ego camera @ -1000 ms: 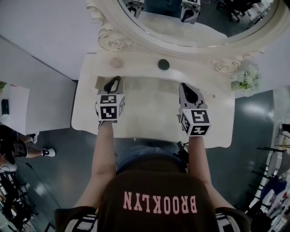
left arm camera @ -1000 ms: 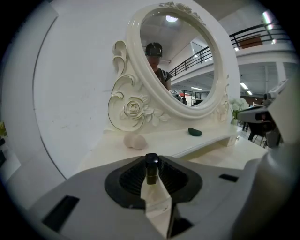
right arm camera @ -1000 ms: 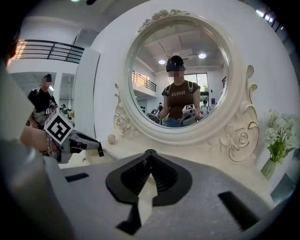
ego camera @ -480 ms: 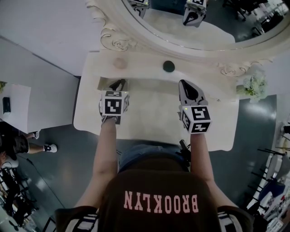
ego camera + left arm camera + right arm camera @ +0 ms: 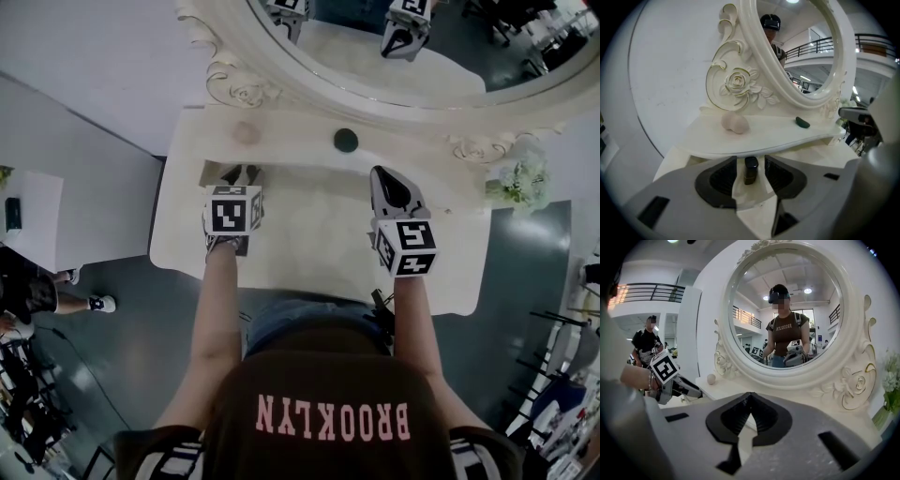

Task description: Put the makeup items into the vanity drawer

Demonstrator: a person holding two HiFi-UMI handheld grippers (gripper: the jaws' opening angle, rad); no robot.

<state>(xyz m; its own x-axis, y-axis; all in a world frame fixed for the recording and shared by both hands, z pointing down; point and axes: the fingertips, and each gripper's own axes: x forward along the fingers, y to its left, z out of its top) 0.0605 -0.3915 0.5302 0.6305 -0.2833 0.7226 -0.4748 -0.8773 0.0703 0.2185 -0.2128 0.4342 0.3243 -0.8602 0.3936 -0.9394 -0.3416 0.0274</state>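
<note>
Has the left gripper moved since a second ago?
Yes. The left gripper tipped forward, its cube nearer the pink sponge; its jaws have just been opening, the dark tube between them.

Smooth cream vanity top (image 5: 309, 230) with a soft sheen. Glossy carved mirror frame (image 5: 737, 84) at upper centre. Glossy black tube (image 5: 751, 169). Matt beige puff (image 5: 735, 123). Matt grey plastic left gripper (image 5: 240, 174) with ribbed black pads (image 5: 723, 179).

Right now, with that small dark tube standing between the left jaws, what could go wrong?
1. The small dark rectangular tube stands upright and loose: the jaws of the left hand-held gripper have just been opening and stand clear of it. A crooked pull-back could topple it.
2. The cream shelf edge sits close ahead; lifting forward might bump it, near the pink rounded sponge.
</note>
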